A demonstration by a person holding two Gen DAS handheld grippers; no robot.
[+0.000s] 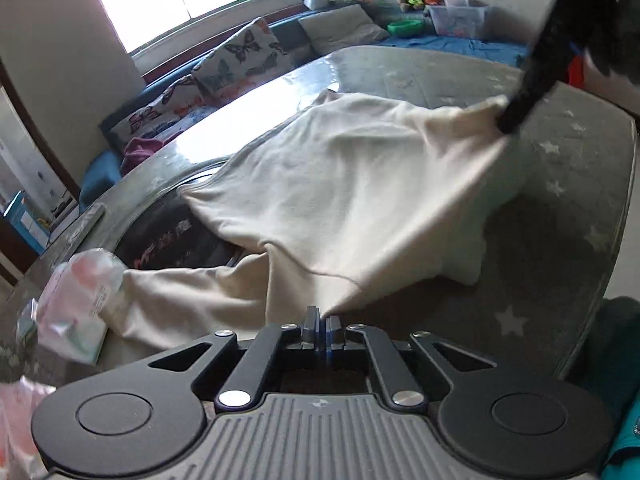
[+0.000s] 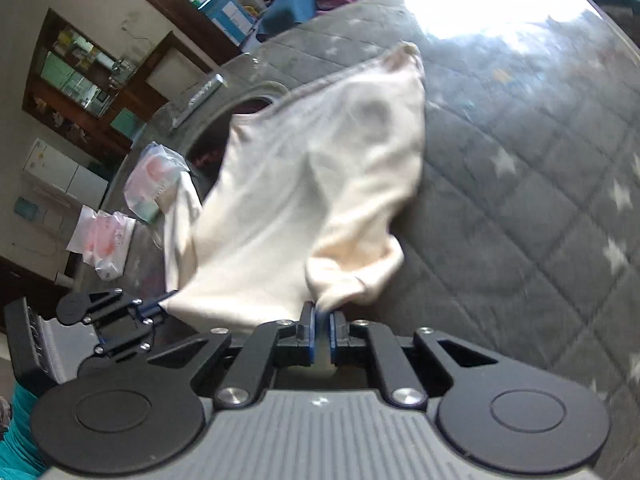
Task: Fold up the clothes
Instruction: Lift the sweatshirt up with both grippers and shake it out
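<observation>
A cream garment (image 1: pixel 340 184) hangs stretched between both grippers above a grey star-quilted table cover (image 1: pixel 560 208). My left gripper (image 1: pixel 322 316) is shut on one corner of it at the near edge; a sleeve trails off to the left. The right gripper (image 1: pixel 506 120) shows as a dark blur pinching the far right corner. In the right wrist view, my right gripper (image 2: pixel 323 312) is shut on a bunched edge of the garment (image 2: pixel 312 168), and the left gripper (image 2: pixel 162 304) pinches the cloth at the lower left. The far part of the garment rests on the table cover (image 2: pixel 520 200).
Plastic packets (image 1: pixel 76 304) (image 2: pixel 154 184) lie at the table's left side, another (image 2: pixel 104 240) beyond the edge. A dark printed patch (image 1: pixel 172 236) shows under the garment. Butterfly cushions (image 1: pixel 240 56) and a toy box (image 1: pixel 460 20) lie behind. A teal sleeve (image 1: pixel 624 440) is at lower right.
</observation>
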